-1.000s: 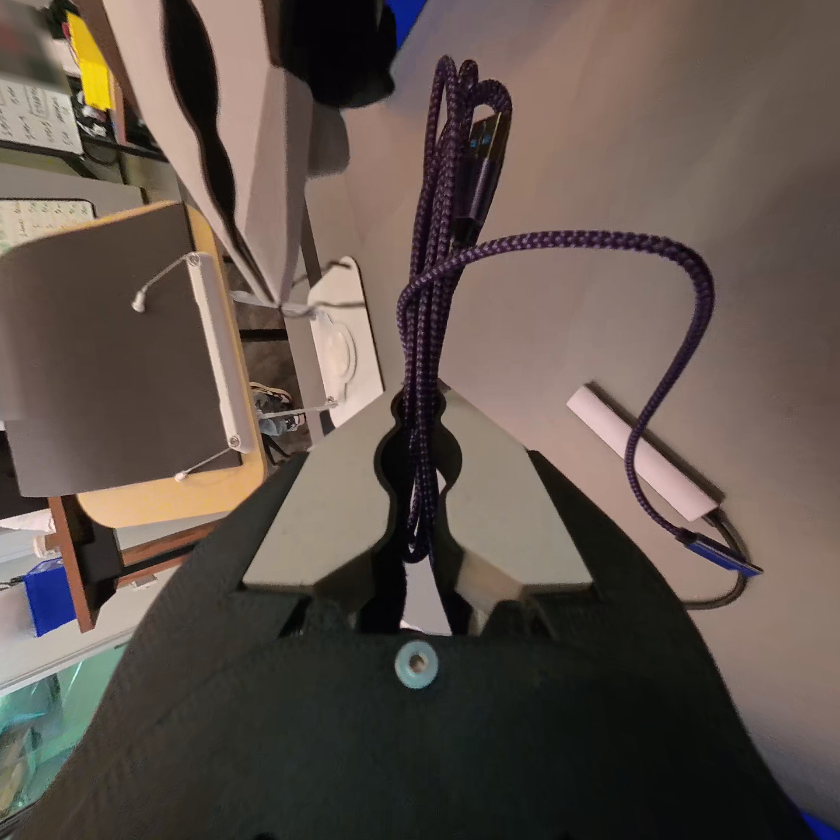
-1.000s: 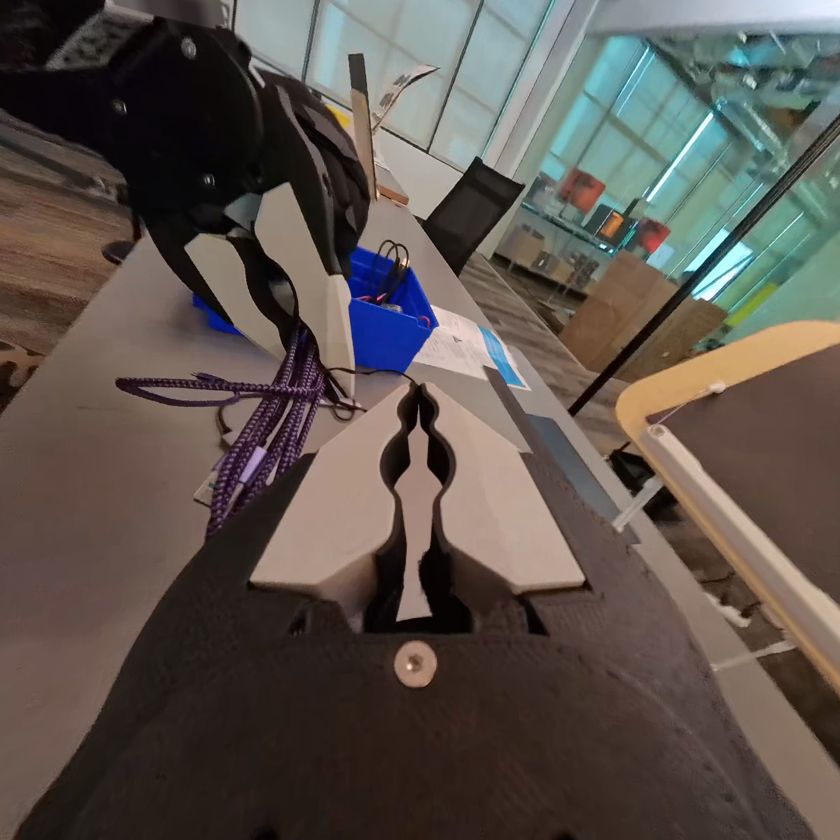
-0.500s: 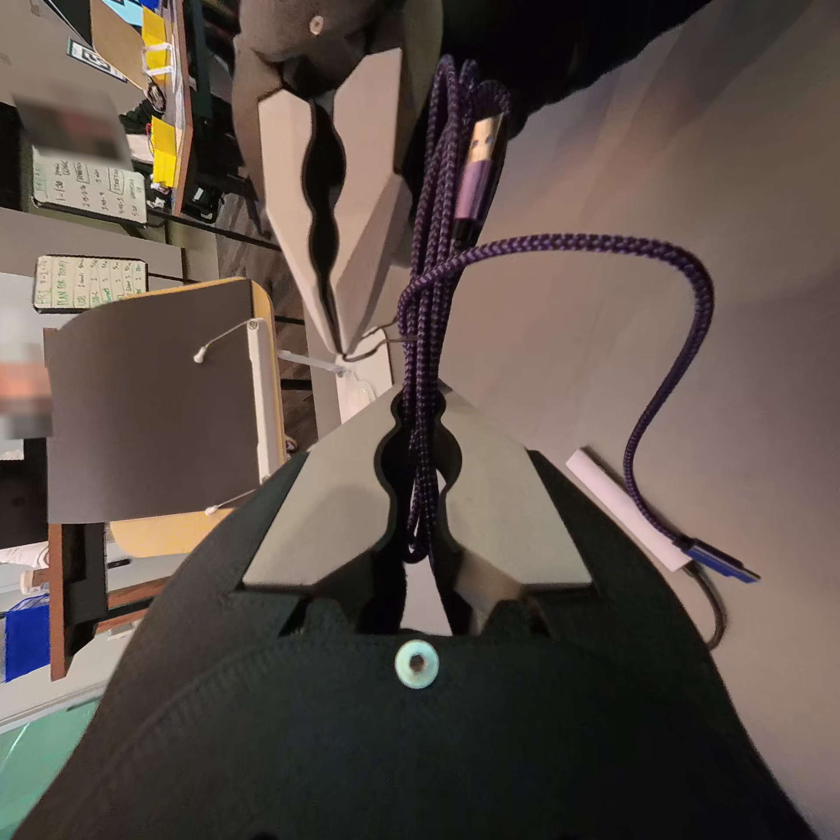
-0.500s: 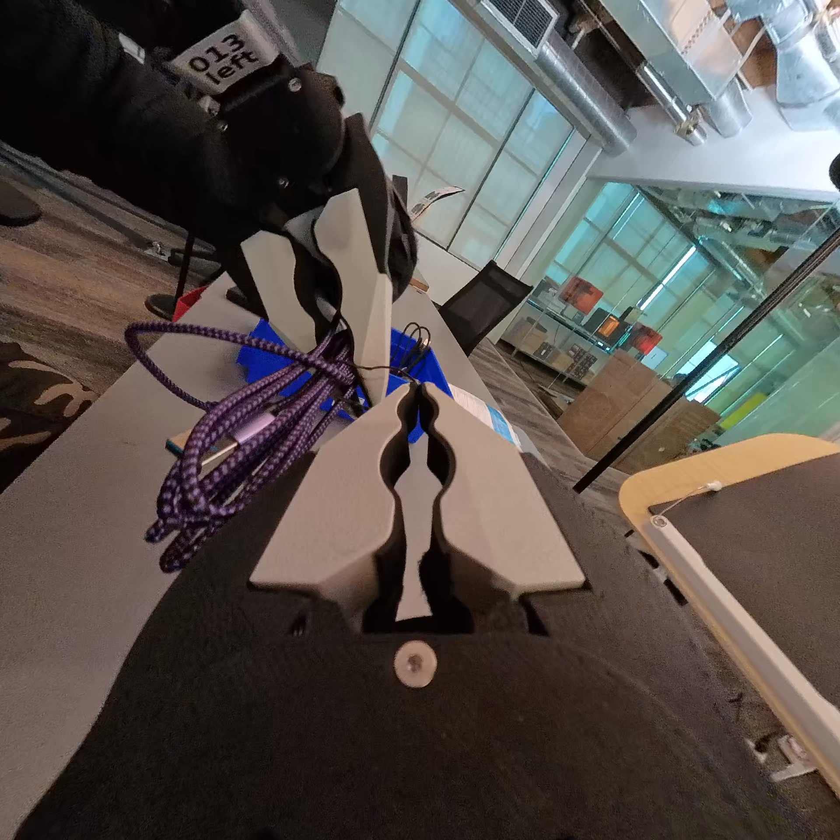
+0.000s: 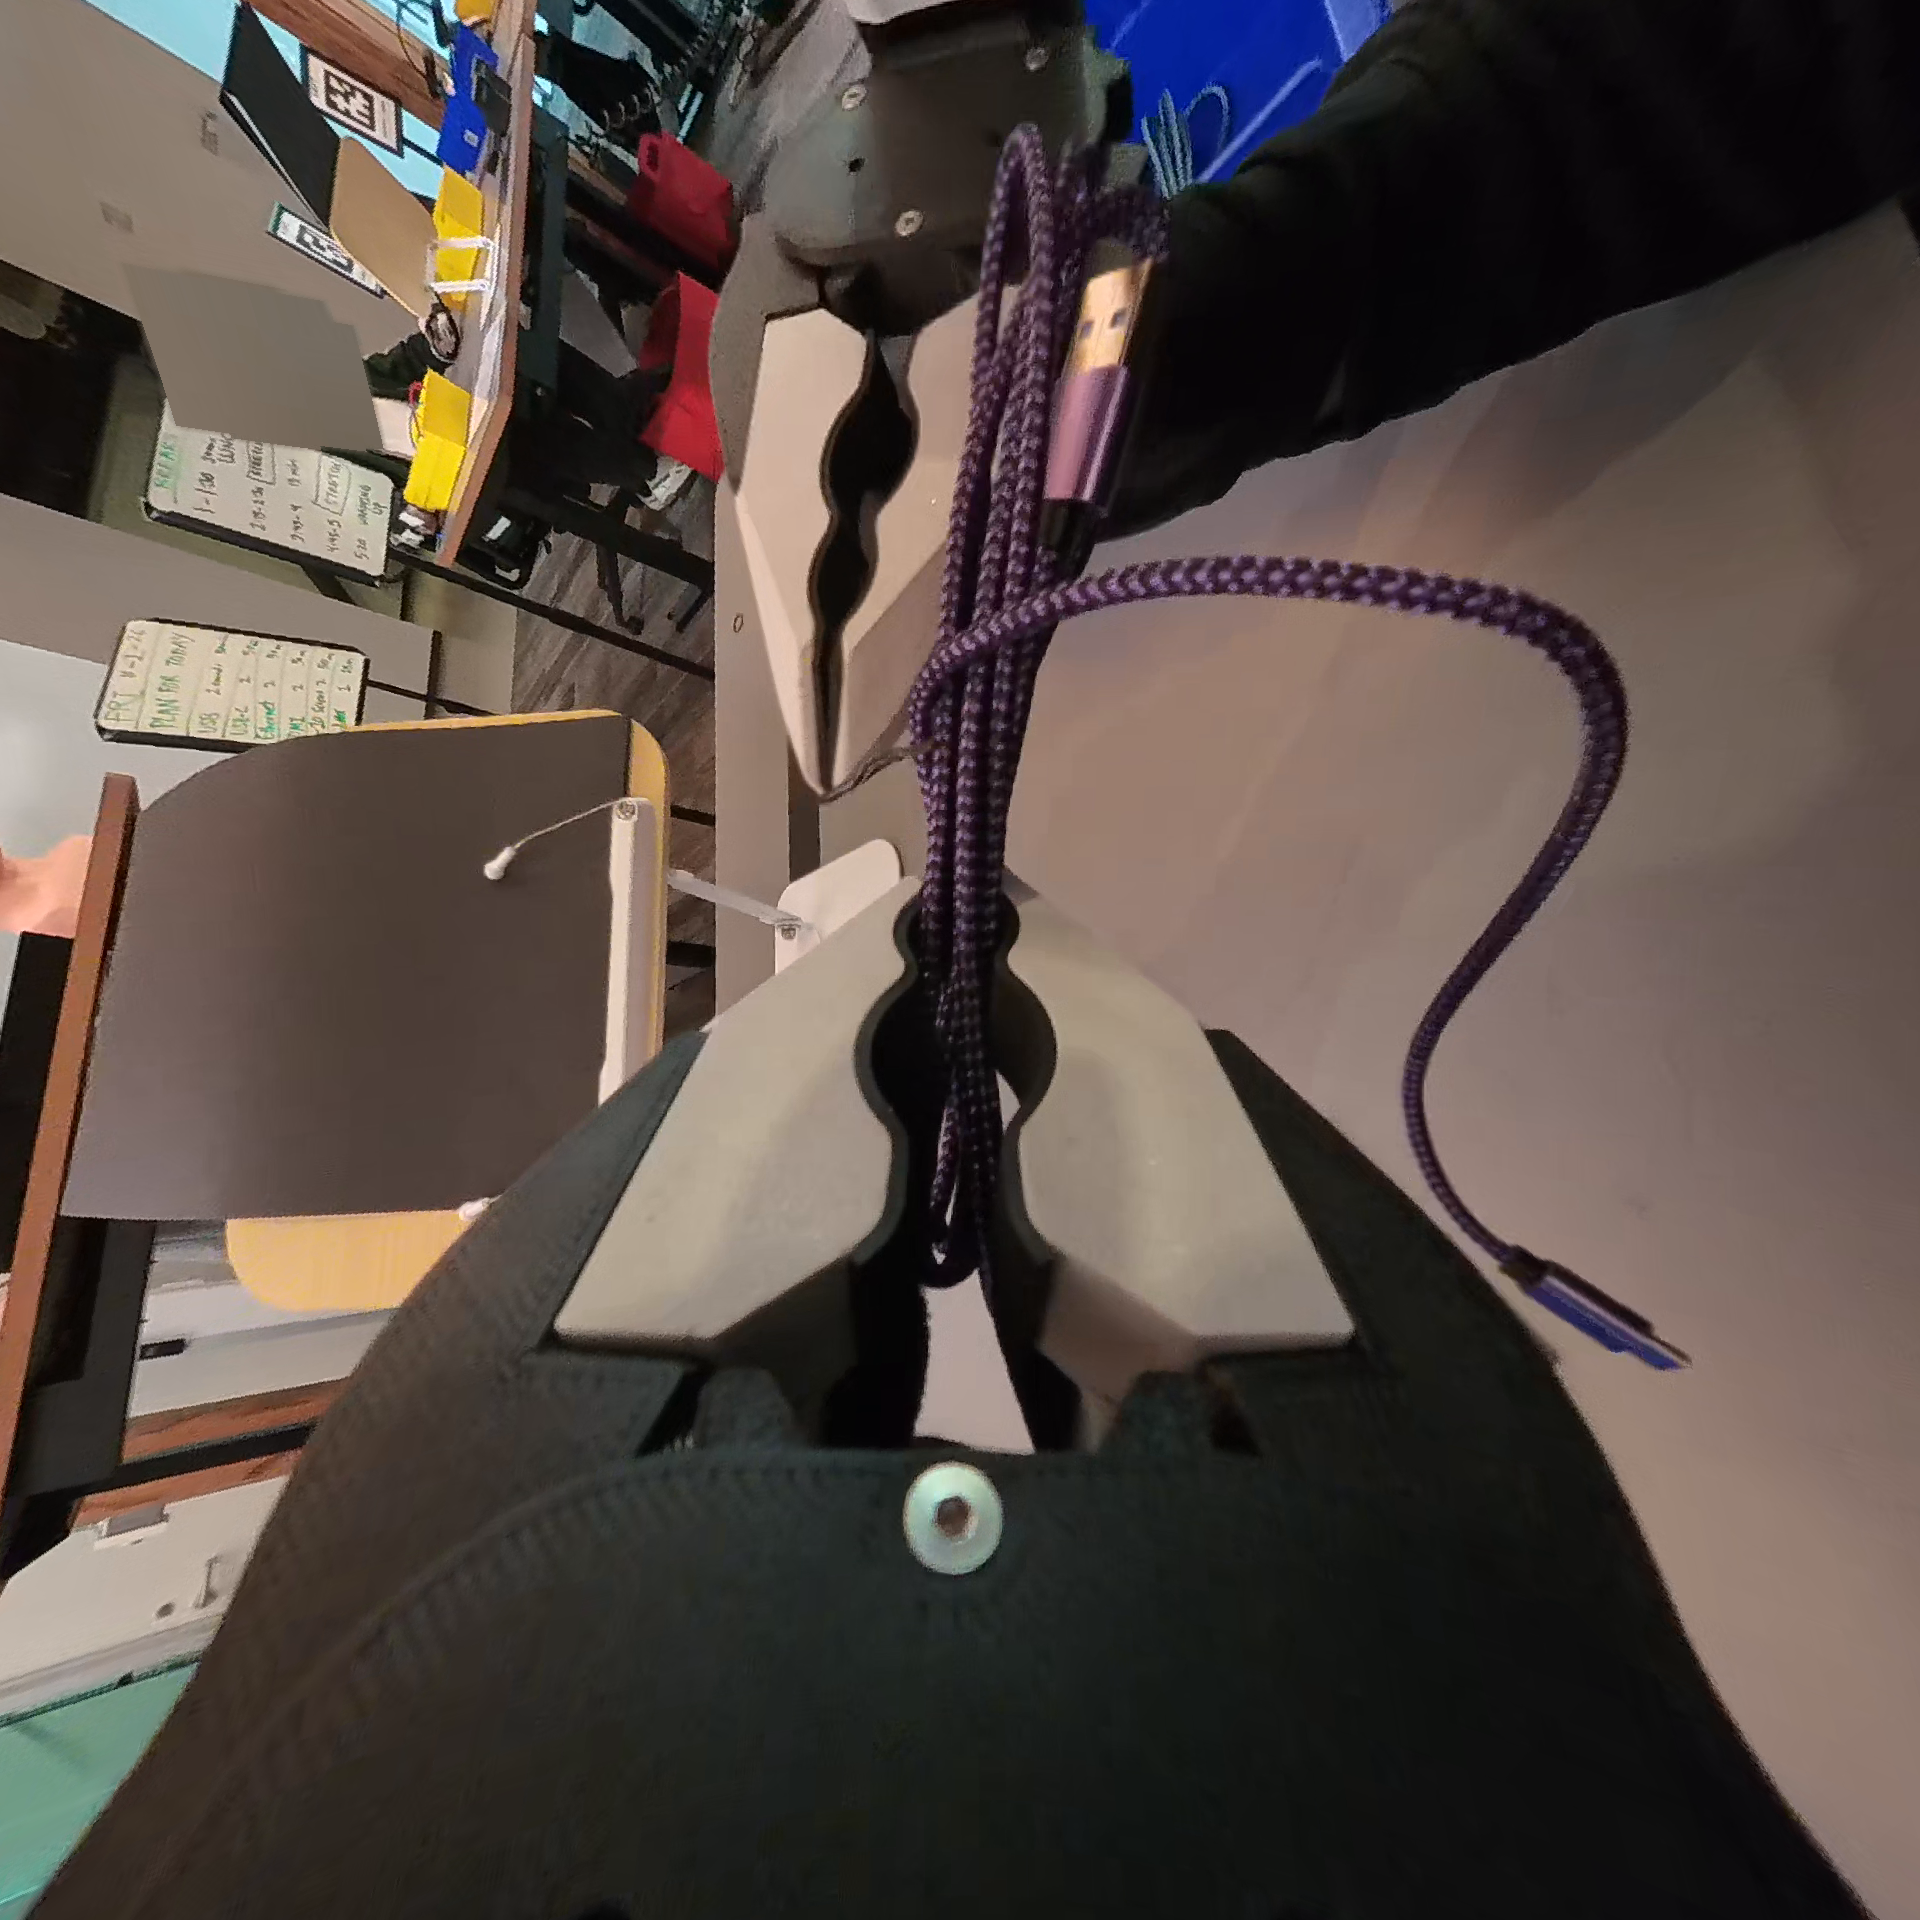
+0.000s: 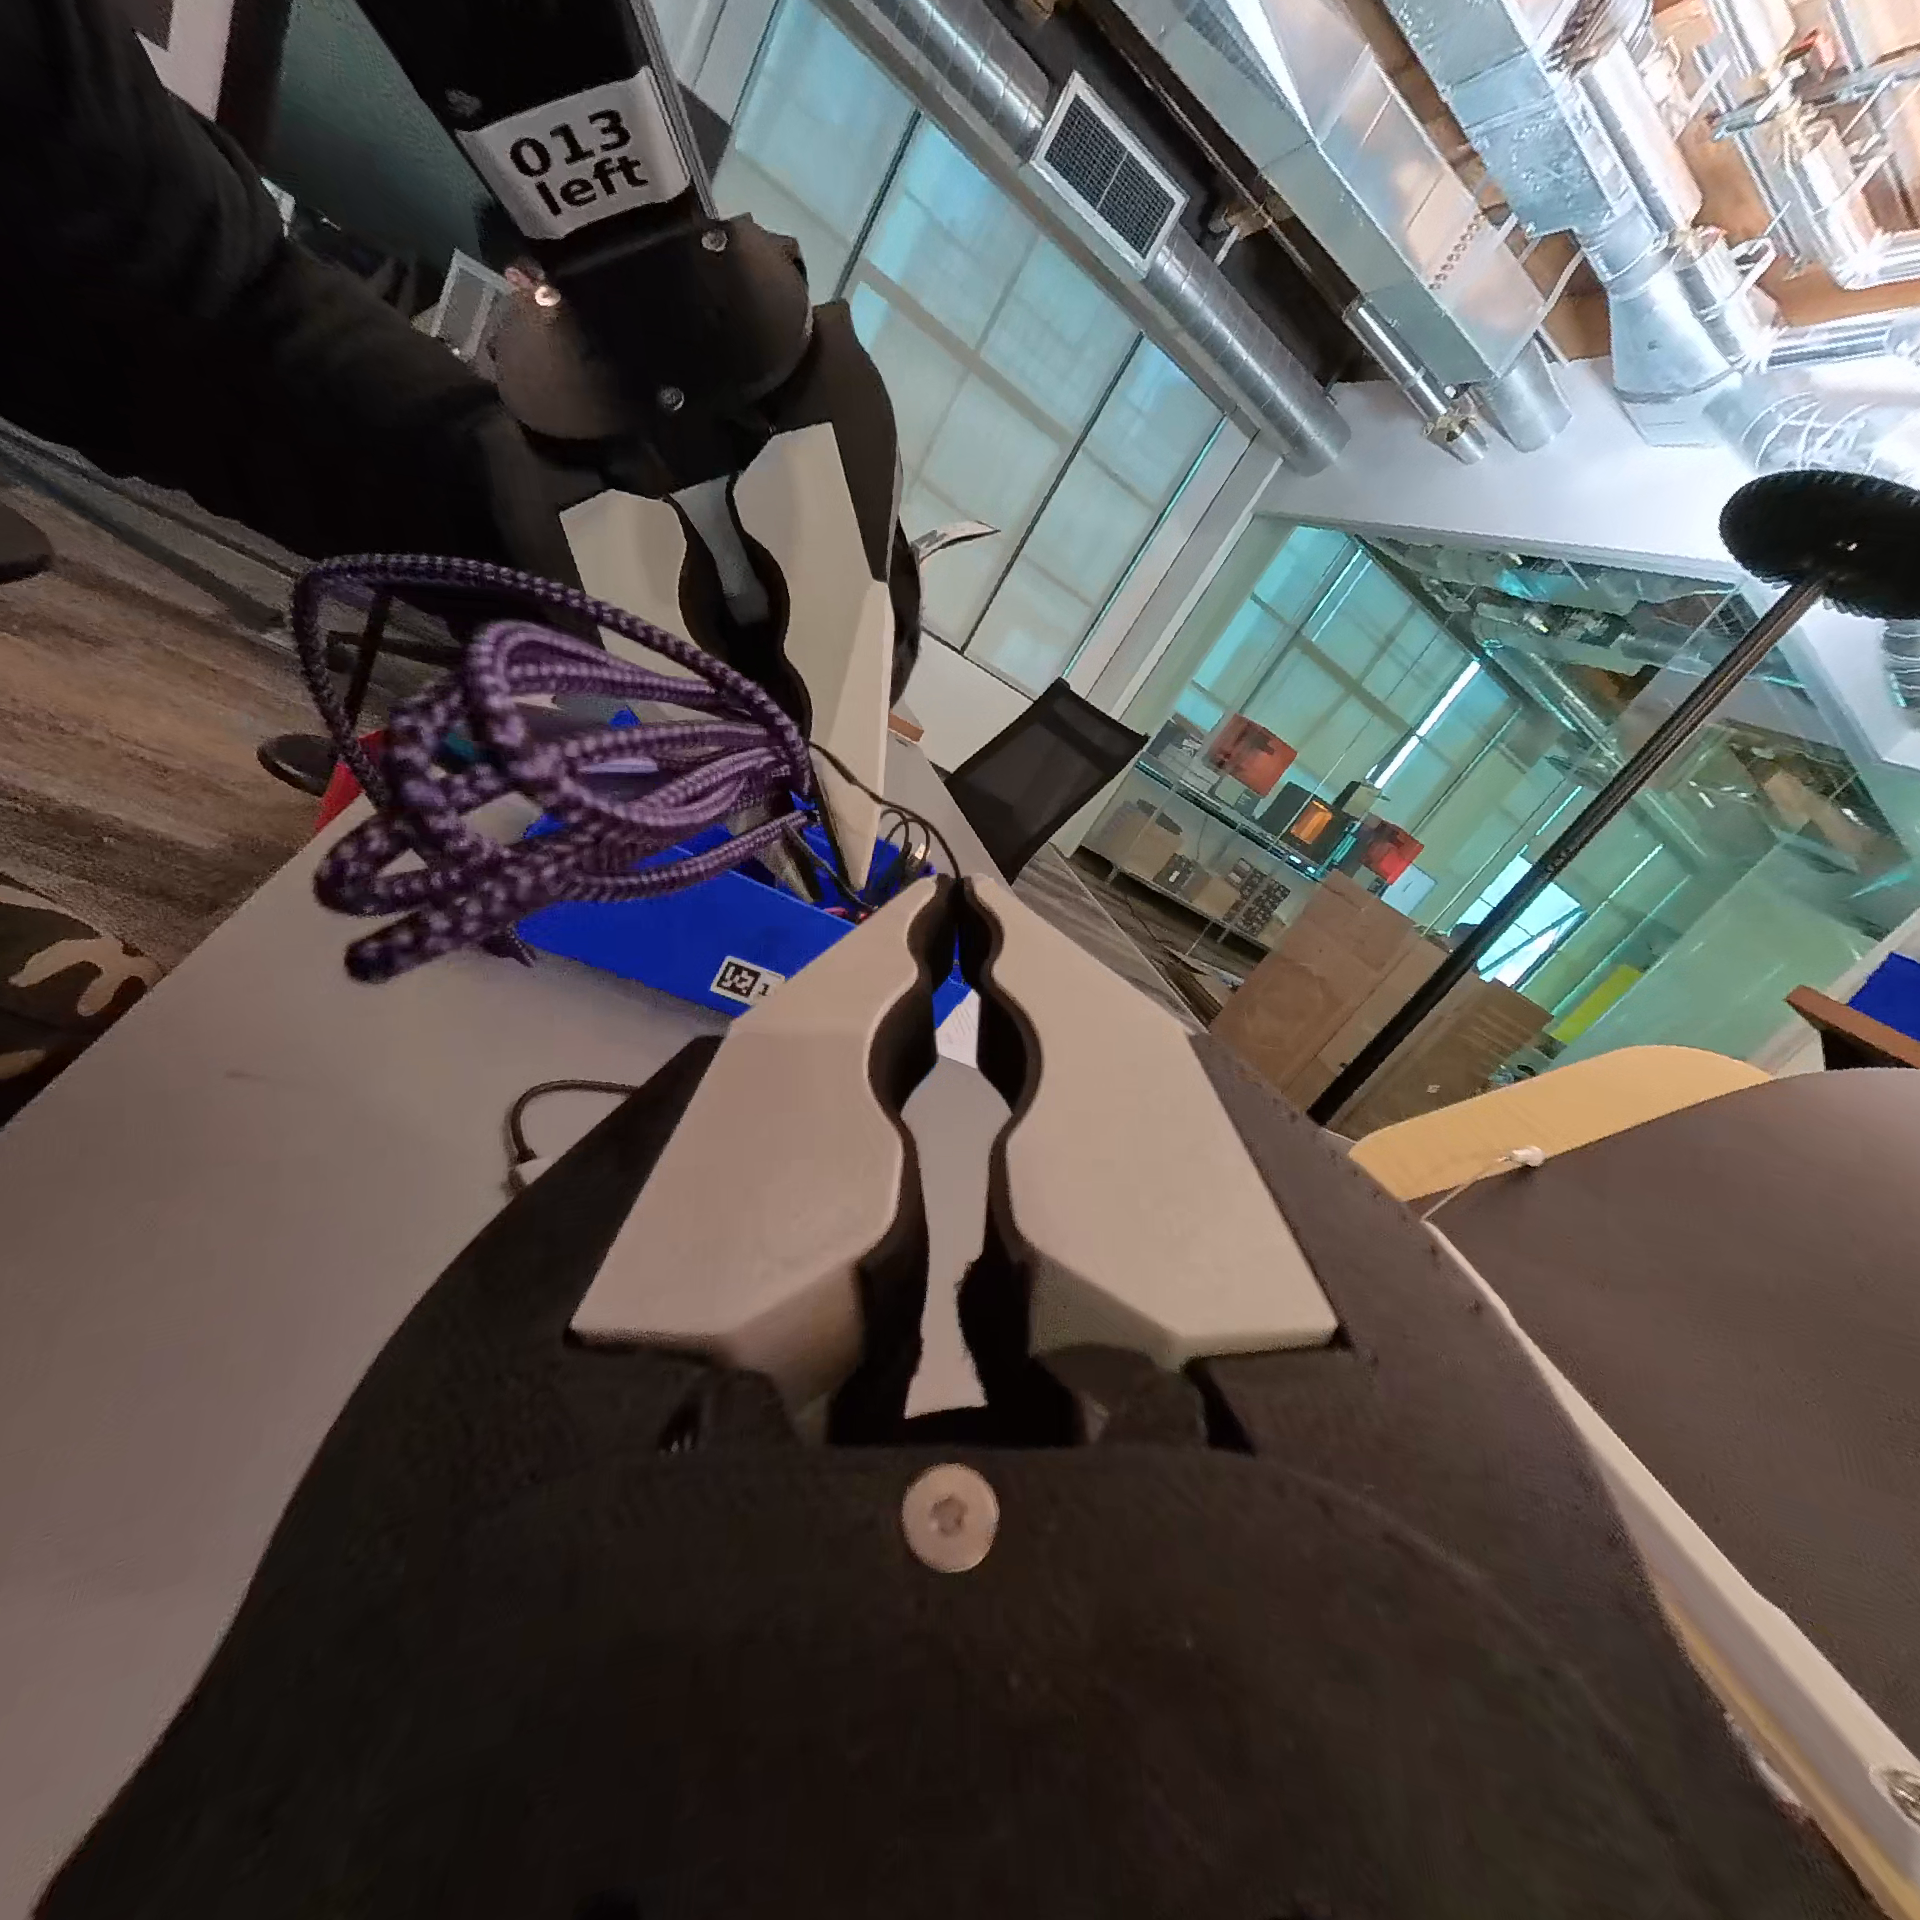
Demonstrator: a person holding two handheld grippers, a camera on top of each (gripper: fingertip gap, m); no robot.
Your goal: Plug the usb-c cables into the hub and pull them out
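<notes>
Both the left gripper [image 5: 961, 914] and the right gripper [image 6: 954, 888] have pale grey, wedge-shaped fingers [image 5: 748, 1143] with wavy inner edges, set in a black ribbed body fixed by a single silver screw [image 5: 951, 1519], and the person's sleeve [image 5: 1507, 229] is black.

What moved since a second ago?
The left claw lifted the purple cable bundle off the table; the white hub has dropped out of its view. The right claw swung in beside the bundle, still shut and empty. The left claw's grip is unchanged.
</notes>
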